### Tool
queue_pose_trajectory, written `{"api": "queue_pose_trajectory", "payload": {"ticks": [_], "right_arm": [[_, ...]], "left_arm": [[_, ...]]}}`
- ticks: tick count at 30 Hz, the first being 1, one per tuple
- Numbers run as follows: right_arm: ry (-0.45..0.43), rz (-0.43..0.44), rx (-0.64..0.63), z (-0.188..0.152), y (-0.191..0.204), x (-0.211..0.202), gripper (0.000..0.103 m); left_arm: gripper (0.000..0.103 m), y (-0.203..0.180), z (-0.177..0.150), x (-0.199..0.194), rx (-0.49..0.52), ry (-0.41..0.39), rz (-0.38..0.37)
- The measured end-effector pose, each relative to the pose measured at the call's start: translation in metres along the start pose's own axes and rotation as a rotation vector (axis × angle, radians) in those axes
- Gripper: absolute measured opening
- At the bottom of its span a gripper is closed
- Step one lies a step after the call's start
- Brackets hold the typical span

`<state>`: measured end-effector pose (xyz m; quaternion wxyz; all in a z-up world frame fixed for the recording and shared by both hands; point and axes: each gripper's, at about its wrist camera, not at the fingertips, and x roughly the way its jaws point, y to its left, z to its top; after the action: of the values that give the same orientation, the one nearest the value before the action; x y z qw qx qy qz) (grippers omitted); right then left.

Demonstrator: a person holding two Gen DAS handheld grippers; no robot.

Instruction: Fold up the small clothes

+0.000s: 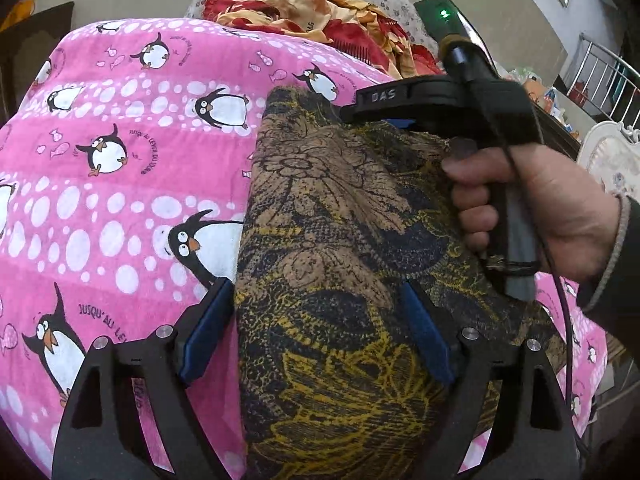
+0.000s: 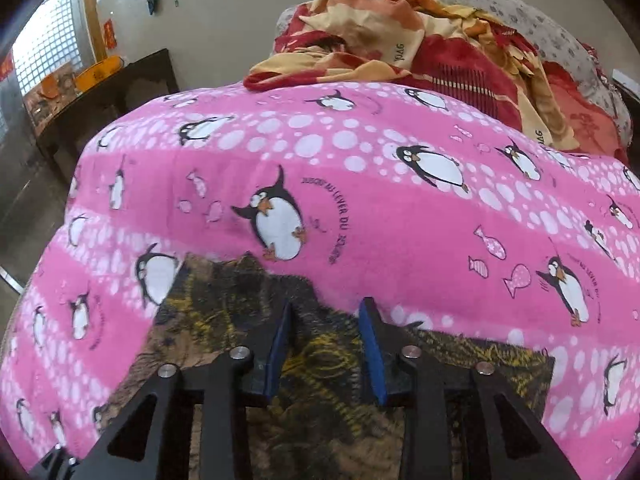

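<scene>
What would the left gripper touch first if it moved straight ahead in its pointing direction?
Most likely the dark patterned cloth: it lies directly between and beyond the open jaws of the left gripper. The pink sheet is underneath; depth is uncertain.

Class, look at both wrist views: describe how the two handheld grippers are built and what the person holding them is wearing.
Both the left gripper and the right gripper have black skeletal fingers with triangular cut-outs, silver round pins and blue pads. The right one's body is lettered "DAS", has a black pistol handle and a thin dark cable, with a green light behind. The hand comes from a dark sleeve with a grey cuff.
</scene>
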<state>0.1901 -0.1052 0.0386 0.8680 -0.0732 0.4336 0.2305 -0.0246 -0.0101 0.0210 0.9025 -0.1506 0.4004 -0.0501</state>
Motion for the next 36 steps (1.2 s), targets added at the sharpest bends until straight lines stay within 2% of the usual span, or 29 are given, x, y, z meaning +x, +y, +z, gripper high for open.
{"api": "queue_pose_trajectory", "payload": {"ticks": [5,7,12,14,18,20,23,24,27,31,33,36], "right_arm": [[-0.015,-0.032,-0.039,-0.002,0.006,0.009,0.038],[-0.021,-0.012,-0.024,0.003,0.004,0.002,0.038],[-0.156,-0.035,-0.01,-0.01,0.001,-0.069,0.038],[-0.143,-0.031,-0.013,-0.026,-0.002,-0.083,0.039],[0.016,-0.061,-0.012,-0.069,-0.019,-0.059,0.04],[-0.017,-0.022,-0.015,-0.078,-0.027,-0.052,0.039],[-0.005,-0.03,-0.041,-0.071,-0.024,-0.056,0.039],[-0.009,-0.027,-0.035,-0.068,-0.023,-0.063,0.039],[-0.115,0.001,-0.007,-0.075,-0.023,-0.111,0.04],[-0.204,0.003,-0.015,-0.12,-0.019,-0.169,0.044],[-0.197,-0.015,-0.018,-0.151,-0.015,-0.181,0.052],[-0.134,-0.049,-0.023,-0.196,-0.01,-0.18,0.053]], "left_arm": [[0.085,0.0,0.001,0.0,0.005,0.001,0.005],[0.085,0.0,0.001,0.0,0.003,0.001,0.003],[0.085,0.0,0.002,0.0,0.001,0.002,0.003],[0.085,0.0,0.002,0.0,0.0,0.002,0.002],[0.085,0.0,0.002,0.001,0.002,0.003,0.003],[0.085,0.0,0.002,0.001,0.0,0.004,0.003],[0.085,0.0,0.002,0.001,-0.004,0.004,0.001],[0.085,0.0,0.002,0.002,-0.004,0.004,0.001],[0.085,0.001,0.002,0.002,-0.003,0.004,0.001],[0.085,0.001,0.002,0.002,-0.004,0.005,0.001],[0.086,0.0,0.001,0.002,-0.004,0.006,0.002],[0.086,0.0,0.001,0.002,-0.007,0.008,0.0]]}}
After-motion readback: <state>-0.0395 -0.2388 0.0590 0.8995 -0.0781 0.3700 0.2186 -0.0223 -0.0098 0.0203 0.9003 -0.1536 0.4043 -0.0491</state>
